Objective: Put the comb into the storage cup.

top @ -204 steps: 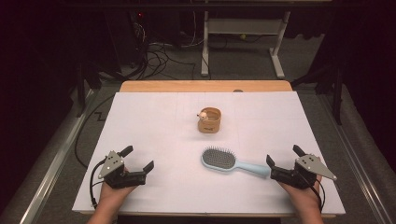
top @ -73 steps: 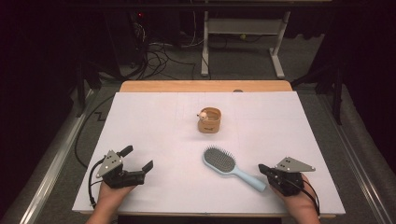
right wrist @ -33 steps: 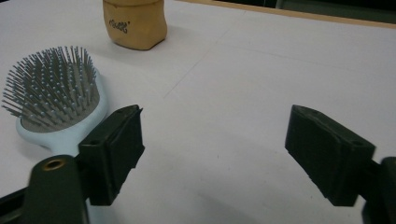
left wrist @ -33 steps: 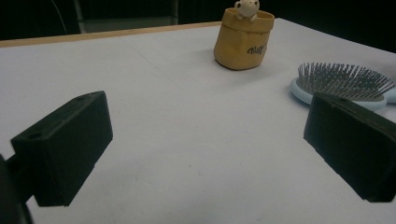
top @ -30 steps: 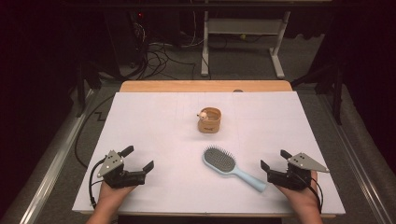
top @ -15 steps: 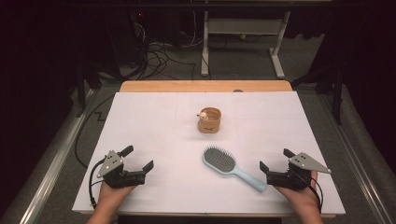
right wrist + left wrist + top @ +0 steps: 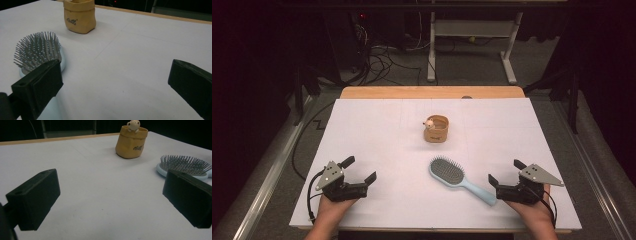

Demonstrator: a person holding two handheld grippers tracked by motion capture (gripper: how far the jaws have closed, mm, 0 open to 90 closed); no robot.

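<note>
Beside right claw (image 7: 507,172), hairbrush (image 7: 460,179), untouched

The white desk (image 7: 377,130) lies bare across its whole left half and along the far right, so either hand could sweep there freely. Mid-desk stands a small tan pot (image 7: 436,129), and nearer, a blue hairbrush (image 7: 460,179) lies slantwise, its handle end just beside the right tongs (image 7: 507,172).

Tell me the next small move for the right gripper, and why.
Probably shift the right gripper a little toward the hairbrush handle and centre its open jaws on it. The handle end lies beside the near jaw, not between the jaws, so closing now would likely miss it.
</note>
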